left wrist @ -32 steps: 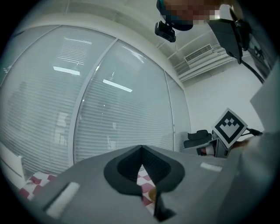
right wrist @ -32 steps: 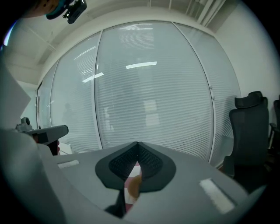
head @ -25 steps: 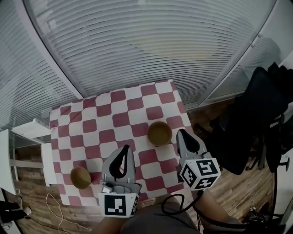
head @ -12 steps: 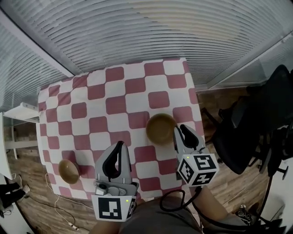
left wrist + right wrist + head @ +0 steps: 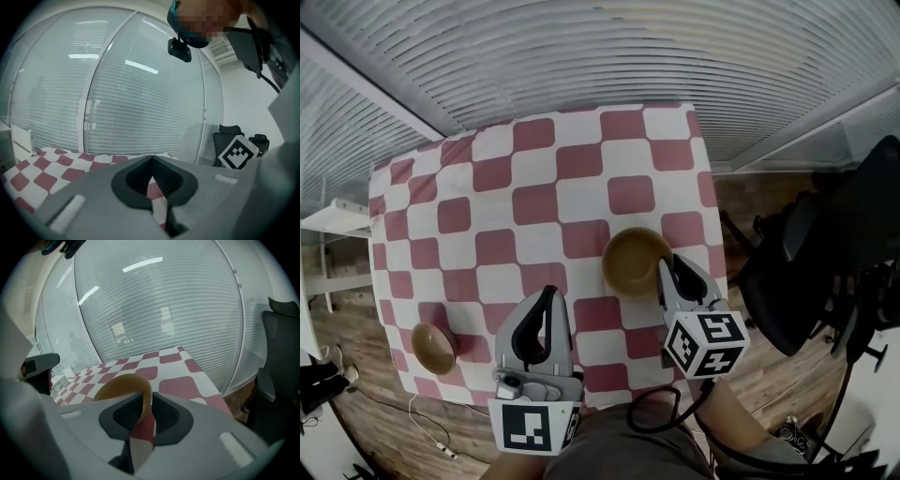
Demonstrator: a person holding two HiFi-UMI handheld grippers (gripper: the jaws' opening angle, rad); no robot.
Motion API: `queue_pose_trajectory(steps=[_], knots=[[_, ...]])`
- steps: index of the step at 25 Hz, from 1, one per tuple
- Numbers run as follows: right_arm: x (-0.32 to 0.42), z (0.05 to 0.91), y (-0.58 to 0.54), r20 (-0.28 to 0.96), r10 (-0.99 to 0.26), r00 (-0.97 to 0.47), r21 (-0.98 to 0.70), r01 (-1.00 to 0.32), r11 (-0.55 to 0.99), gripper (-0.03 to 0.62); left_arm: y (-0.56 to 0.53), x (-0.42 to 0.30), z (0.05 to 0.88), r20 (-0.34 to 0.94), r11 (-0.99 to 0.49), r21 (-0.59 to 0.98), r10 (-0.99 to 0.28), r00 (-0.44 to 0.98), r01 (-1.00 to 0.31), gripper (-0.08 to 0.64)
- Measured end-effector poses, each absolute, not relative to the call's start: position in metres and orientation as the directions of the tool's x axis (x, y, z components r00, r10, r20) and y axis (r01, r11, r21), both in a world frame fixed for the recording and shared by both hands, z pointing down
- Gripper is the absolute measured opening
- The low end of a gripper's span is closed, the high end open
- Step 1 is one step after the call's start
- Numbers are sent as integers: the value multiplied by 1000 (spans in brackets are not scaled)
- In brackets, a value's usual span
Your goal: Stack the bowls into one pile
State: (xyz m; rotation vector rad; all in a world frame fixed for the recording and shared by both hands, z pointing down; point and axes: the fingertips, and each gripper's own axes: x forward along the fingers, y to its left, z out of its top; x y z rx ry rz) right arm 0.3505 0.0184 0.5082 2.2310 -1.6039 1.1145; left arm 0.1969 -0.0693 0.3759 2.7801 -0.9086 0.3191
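Two bowls on the checked bench (image 5: 534,202), entered left to right. Item one: left bowl (image 5: 434,347), near the front left corner, upright, untouched, well apart from all else. Item two: left gripper (image 5: 547,298), hovering over the front edge between the bowls. Its own view (image 5: 151,159) shows the jaws closed tip to tip, with only cloth seen through the hollow behind them, so it carries nothing. Item three: right bowl (image 5: 635,262), upright toward the right side, looking the wider of the two, though the lens may flatter it. Item four: right gripper (image 5: 670,274), at that bowl's near rim. Its own view (image 5: 146,397) shows the bowl wall (image 5: 123,383) standing between the pads, one inside and one outside, jaws closed on it. Item five: dark office chair (image 5: 825,253), off the bench to the right, not involved. Step in hand, by my judgement: lifting the right bowl to carry it across to the left one. Handling note: a rim pinch lets a bowl swing, so I would raise it straight off the cloth, keep it level in transit, centre it over the left bowl, lower until it seats, and only then release.
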Motion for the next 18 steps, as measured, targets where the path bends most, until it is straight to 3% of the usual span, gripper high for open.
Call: queue_pose_trajectory(steps=[7,18], knots=[[349,506,13,665,-737,124,-294,-864,-410,46,-71,189,376,266,-776,121,-576,773,-619,0],[310,459,-23,605,-796,24,-344,-893,-289,43,-77,132,343,212,-692,105,-686,696,-714,0]])
